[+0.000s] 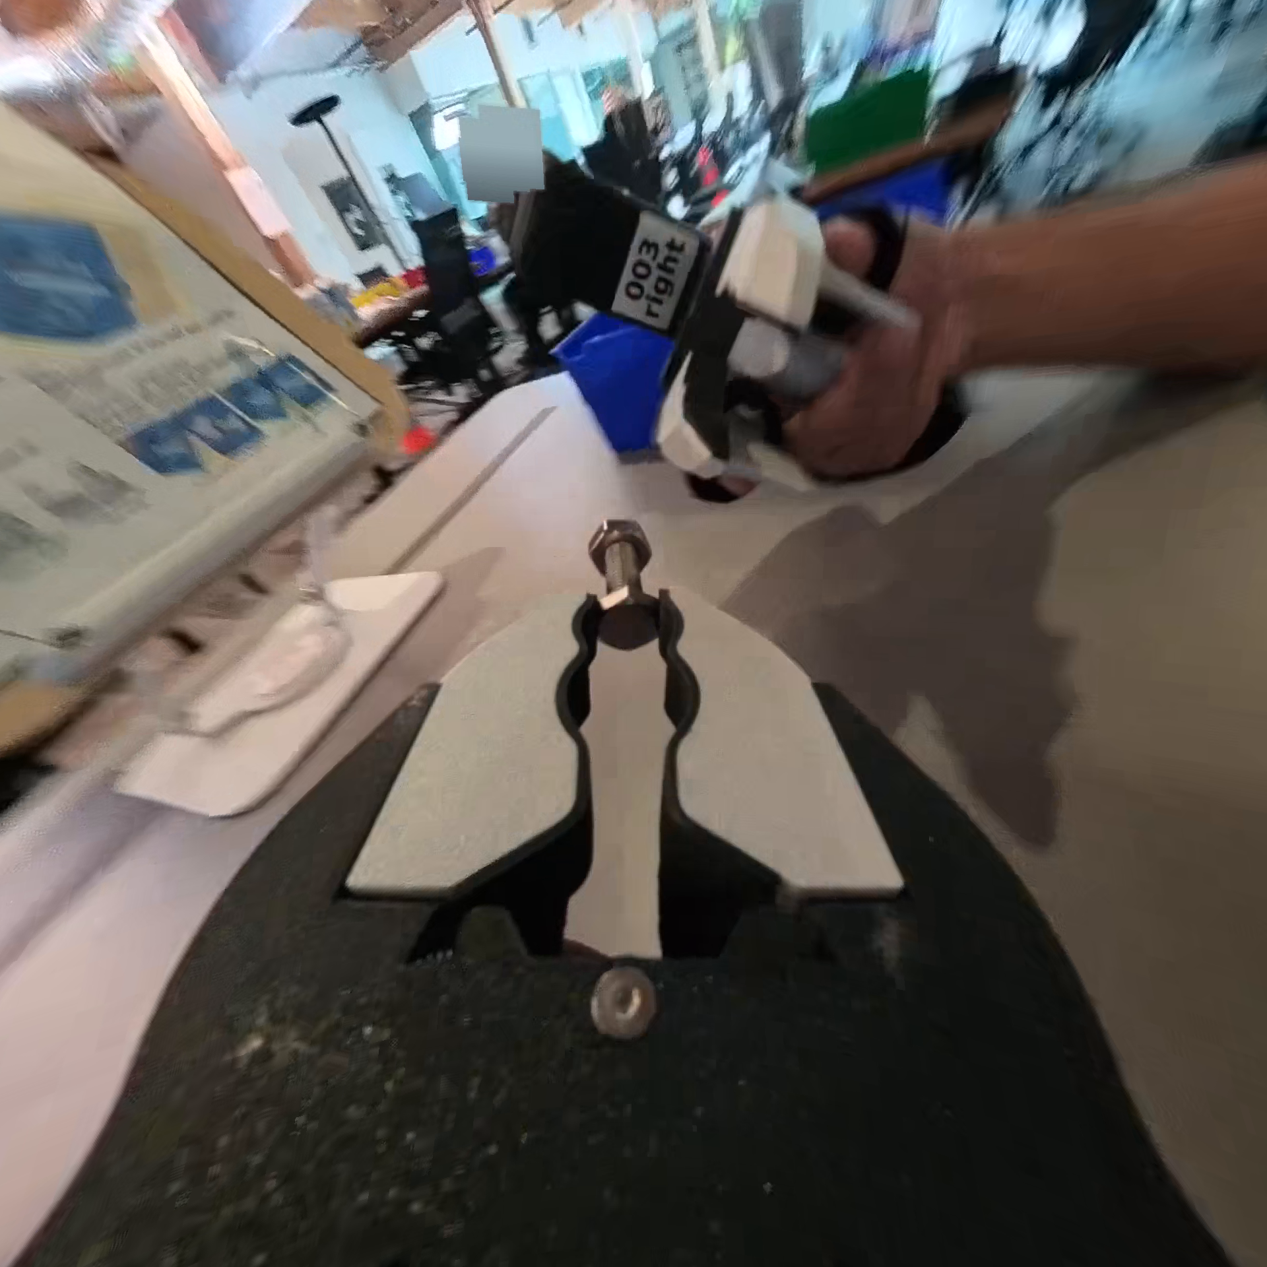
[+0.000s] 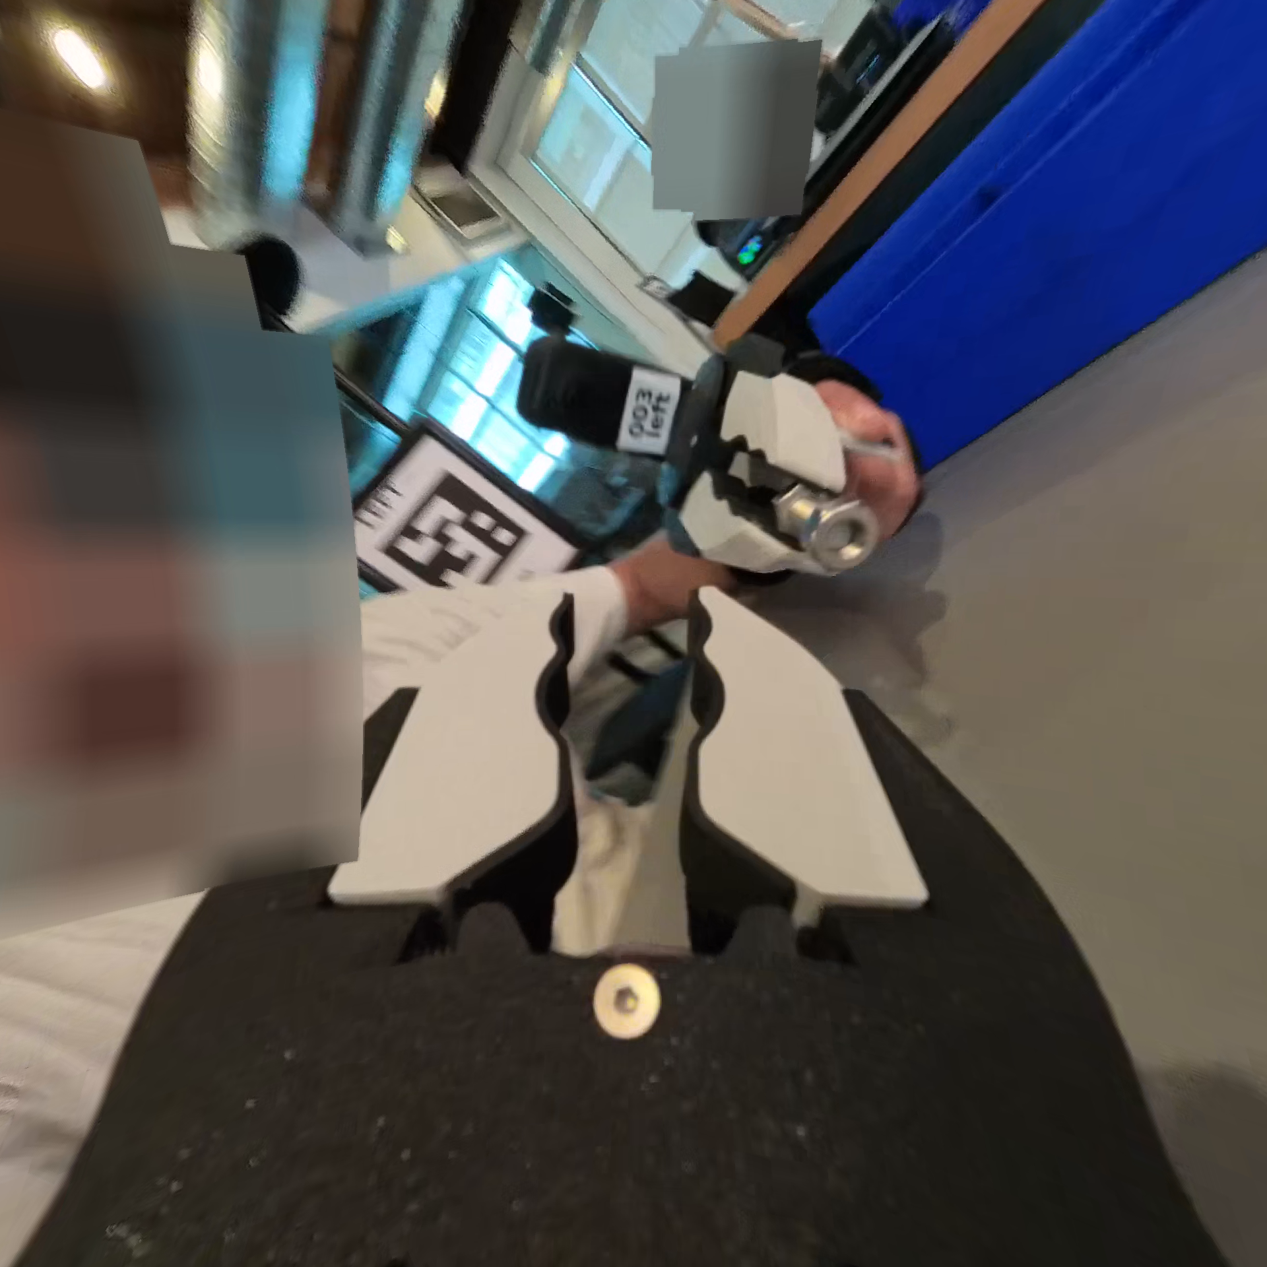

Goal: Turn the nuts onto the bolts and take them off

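Note:
In the left wrist view my left gripper (image 1: 624, 610) is shut on the hex head of a steel bolt (image 1: 619, 576). The bolt points away from me, just above the grey table (image 1: 1028, 685). A hex nut (image 1: 617, 538) sits at the bolt's far end. My right gripper (image 1: 716, 459), held by a hand, hovers beyond the bolt to the right, apart from it. In the right wrist view my right gripper (image 2: 631, 603) is open and empty. It faces the left gripper (image 2: 802, 511), which holds the bolt with the nut (image 2: 840, 535) toward me.
A blue bin (image 1: 617, 384) stands on the table behind the right gripper and also shows in the right wrist view (image 2: 1028, 274). A printed cardboard box (image 1: 137, 343) and white flat pads (image 1: 288, 720) lie to the left. A black-and-white marker board (image 2: 452, 535) stands behind.

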`<state>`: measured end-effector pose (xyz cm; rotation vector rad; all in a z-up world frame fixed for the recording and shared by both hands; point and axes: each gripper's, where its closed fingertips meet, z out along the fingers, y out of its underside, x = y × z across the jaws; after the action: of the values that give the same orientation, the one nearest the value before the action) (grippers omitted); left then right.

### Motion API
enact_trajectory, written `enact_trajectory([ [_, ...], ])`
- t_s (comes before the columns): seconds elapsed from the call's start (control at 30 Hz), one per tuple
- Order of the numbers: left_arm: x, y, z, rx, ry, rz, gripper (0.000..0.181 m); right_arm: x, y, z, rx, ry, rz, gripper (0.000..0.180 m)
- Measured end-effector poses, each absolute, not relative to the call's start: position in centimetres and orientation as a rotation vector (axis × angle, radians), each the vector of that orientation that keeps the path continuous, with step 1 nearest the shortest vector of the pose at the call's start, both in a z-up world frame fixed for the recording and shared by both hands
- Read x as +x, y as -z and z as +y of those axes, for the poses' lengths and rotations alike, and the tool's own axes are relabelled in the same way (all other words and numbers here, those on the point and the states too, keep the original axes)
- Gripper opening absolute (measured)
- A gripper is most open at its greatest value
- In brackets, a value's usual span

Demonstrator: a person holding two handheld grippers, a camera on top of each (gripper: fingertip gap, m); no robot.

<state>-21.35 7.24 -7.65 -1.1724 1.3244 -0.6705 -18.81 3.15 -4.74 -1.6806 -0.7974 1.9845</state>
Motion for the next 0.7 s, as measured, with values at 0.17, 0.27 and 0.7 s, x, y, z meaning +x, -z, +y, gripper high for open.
enact_trajectory([
  [0.17, -21.5, 6.1, 6.3, -1.345, 1.354, 1.141, 0.016, -18.2, 4.1, 3.7, -1.436, -1.306, -1.088, 0.039],
  [0.27, -21.8, 5.6, 5.6, -1.377, 1.628, 1.088, 0.016, -17.4, 4.9, 4.6, -1.288, -0.767, -1.203, 0.035],
  [0.7, -21.3, 5.4, 2.8, -1.367, 1.841, 1.165, 0.016, -19.4, 5.1, 2.5, -1.01, -0.293, -1.302, 0.034],
])
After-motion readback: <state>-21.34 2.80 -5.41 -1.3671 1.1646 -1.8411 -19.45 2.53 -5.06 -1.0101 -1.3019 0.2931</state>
